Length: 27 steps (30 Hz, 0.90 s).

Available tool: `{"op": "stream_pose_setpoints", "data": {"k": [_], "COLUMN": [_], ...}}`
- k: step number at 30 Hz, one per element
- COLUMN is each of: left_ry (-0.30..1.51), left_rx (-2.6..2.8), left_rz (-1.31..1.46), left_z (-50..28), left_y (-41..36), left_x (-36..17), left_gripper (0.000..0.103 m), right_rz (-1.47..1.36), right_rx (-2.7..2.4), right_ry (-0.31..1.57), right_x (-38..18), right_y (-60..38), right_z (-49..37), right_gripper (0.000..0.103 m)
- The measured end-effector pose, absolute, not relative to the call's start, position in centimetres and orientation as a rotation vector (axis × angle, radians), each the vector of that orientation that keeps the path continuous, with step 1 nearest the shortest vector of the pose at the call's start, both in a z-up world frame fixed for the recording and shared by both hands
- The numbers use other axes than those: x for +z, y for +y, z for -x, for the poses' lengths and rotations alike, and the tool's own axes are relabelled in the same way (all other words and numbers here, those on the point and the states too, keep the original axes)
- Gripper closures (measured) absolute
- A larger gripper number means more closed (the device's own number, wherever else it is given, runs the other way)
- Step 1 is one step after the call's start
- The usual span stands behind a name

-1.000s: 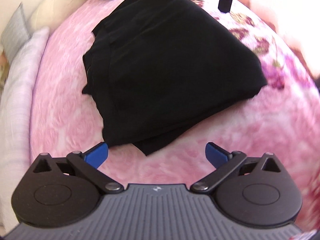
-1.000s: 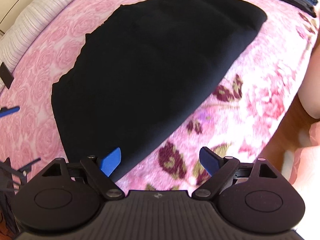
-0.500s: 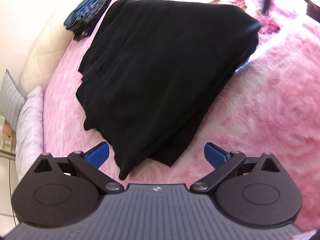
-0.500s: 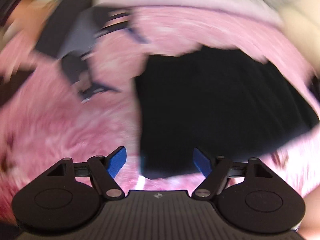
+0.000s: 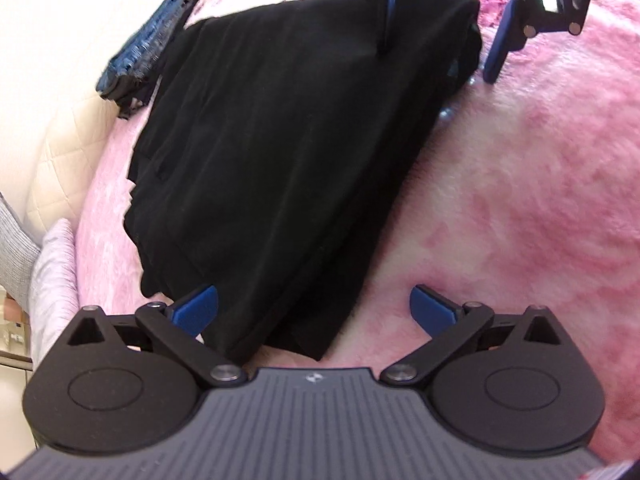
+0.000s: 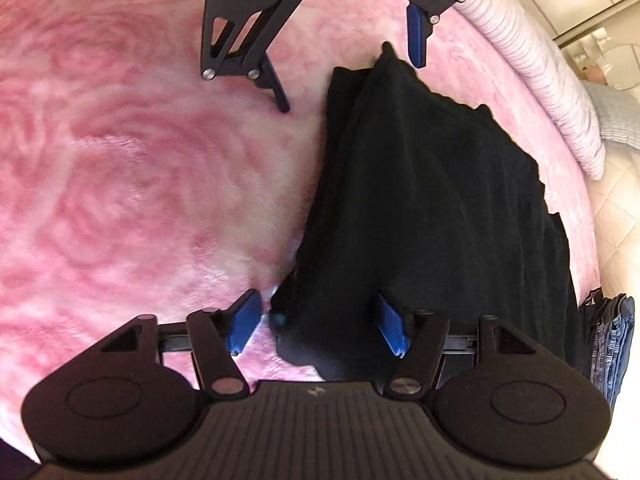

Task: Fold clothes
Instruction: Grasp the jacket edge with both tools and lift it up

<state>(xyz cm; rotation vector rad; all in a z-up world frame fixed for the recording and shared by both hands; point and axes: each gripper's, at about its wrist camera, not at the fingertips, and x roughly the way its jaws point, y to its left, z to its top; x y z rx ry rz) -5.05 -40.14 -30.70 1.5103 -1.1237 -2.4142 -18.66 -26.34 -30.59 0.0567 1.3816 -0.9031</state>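
Right wrist view: closing on one corner of the folded black garment point(image 6: 432, 200), lying on the pink bed point(image 6: 120, 160).
Right hand-held gripper point(image 6: 320, 322) narrowing around thick layers, not yet pinching (may catch only some); left hand-held gripper point(image 5: 314, 308) spread wide over the opposite corner, gripping nothing.

Open pink bed on one side, clutter along the other

The pink blanket point(image 6: 120, 160) beside the folded black garment point(image 5: 288, 152) lies bare and gives wide room for a claw to pass. The garment's far side is hemmed in: folded jeans point(image 5: 148, 52) lie just beside one corner, with a cream quilted headboard point(image 5: 64, 132) and a pale pillow point(image 6: 532, 64) beyond. The left claw point(image 5: 312, 312) and right claw point(image 6: 316, 324) straddle opposite ends of the garment's open-side edge, the right one closing around its corner.
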Motion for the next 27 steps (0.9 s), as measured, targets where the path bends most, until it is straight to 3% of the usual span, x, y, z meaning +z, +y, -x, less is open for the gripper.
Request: {"op": "stream_pose_setpoints", "data": {"k": [2, 3, 4, 12, 14, 16, 17, 22, 27], "left_ry": [-1.153, -1.164, -1.173, -1.399, -1.366, -1.298, -1.276, -1.210, -1.143], "left_rx": [-2.409, -2.405, -2.403, -2.384, -2.359, -2.338, -2.339, -2.367, -2.372], "left_rz": [-1.486, -1.478, -1.472, -1.414, -1.422, -1.461, -1.472, -1.476, -1.487], "left_z": [5.2, 5.4, 5.6, 6.7, 7.4, 8.4, 8.6, 8.4, 7.0], "left_y": [-40.4, -40.6, -40.8, -41.9, -43.0, -44.4, -44.8, -45.6, -44.0], "left_x": [-30.8, -30.9, -30.9, -31.9, -31.9, -31.7, -31.4, -29.0, -25.8], "left_gripper": [0.001, 0.001, 0.001, 0.002, 0.016, 0.073, 0.084, 0.094, 0.095], "right_rz": [-0.063, -0.070, -0.084, -0.149, -0.148, -0.150, -0.153, -0.185, -0.201], "right_rx": [-0.910, -0.919, -0.928, -1.006, -1.005, -0.992, -0.988, -0.976, -0.909], "right_ry": [1.370, 1.364, 1.349, 1.193, 1.195, 1.203, 1.204, 1.188, 1.164], "right_x": [-30.5, -30.4, -30.0, -24.4, -23.9, -24.0, -24.1, -23.2, -21.0], "right_y": [-26.5, -26.5, -26.5, -27.0, -27.1, -27.1, -27.1, -26.9, -25.0], "right_z": [19.3, 19.7, 20.1, 23.2, 23.4, 23.3, 23.3, 23.0, 22.1], "right_gripper": [0.057, 0.071, 0.076, 0.081, 0.081, 0.081, 0.081, 0.081, 0.081]}}
